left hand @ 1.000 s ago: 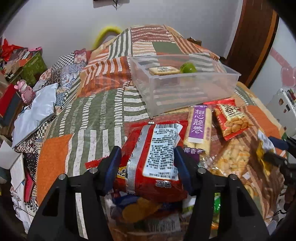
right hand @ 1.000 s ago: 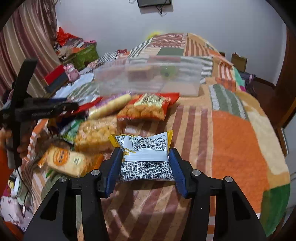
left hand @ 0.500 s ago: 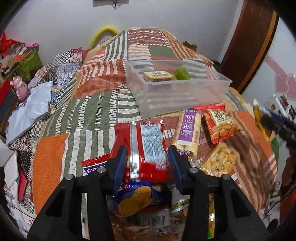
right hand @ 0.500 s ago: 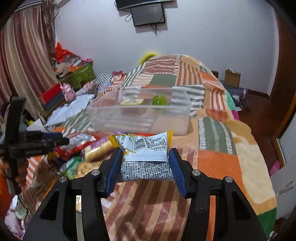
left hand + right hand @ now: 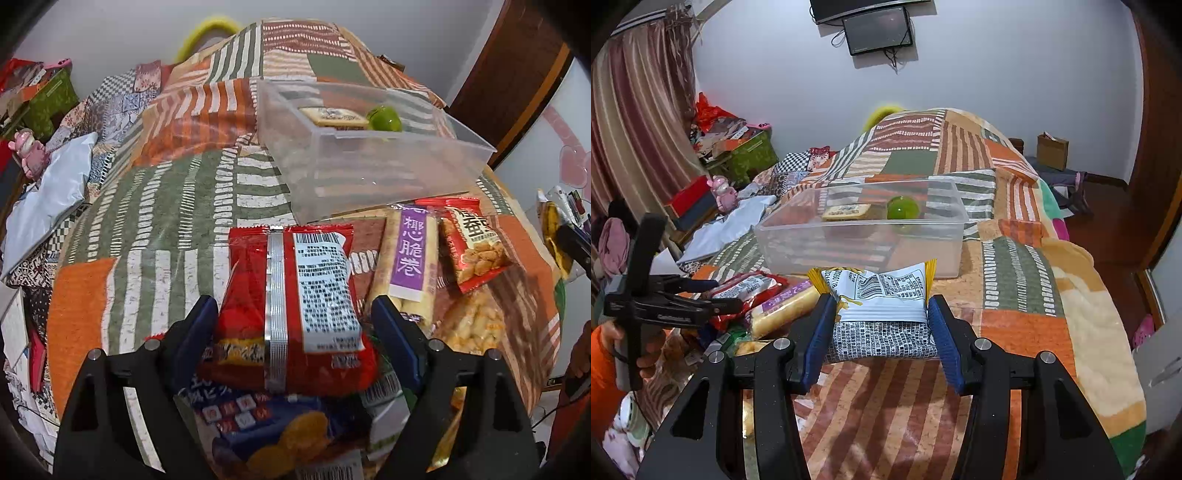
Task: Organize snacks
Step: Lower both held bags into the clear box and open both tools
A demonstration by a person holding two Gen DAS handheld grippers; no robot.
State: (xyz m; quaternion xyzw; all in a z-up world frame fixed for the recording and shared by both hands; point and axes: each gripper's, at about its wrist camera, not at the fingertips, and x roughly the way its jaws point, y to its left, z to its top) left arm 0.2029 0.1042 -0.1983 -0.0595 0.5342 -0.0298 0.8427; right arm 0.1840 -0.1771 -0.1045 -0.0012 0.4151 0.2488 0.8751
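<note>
Pinching yellow packet [image 5: 882,295], right gripper [image 5: 882,332] jaws; left gripper [image 5: 295,325] jaws just spreading around red packet [image 5: 291,295]

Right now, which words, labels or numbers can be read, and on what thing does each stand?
"椰心脆卷", first character unsure: purple label of the long roll pack.
Big red packet: barcode and fine print, too small.
White packet: barcode and print, too small.
Blue packet: characters blurred.

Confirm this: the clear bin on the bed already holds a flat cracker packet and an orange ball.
Not quite. The ball is green, not orange, as the right wrist view shows. It does sit beside the flat cracker packet inside the clear bin on the bed.
</note>
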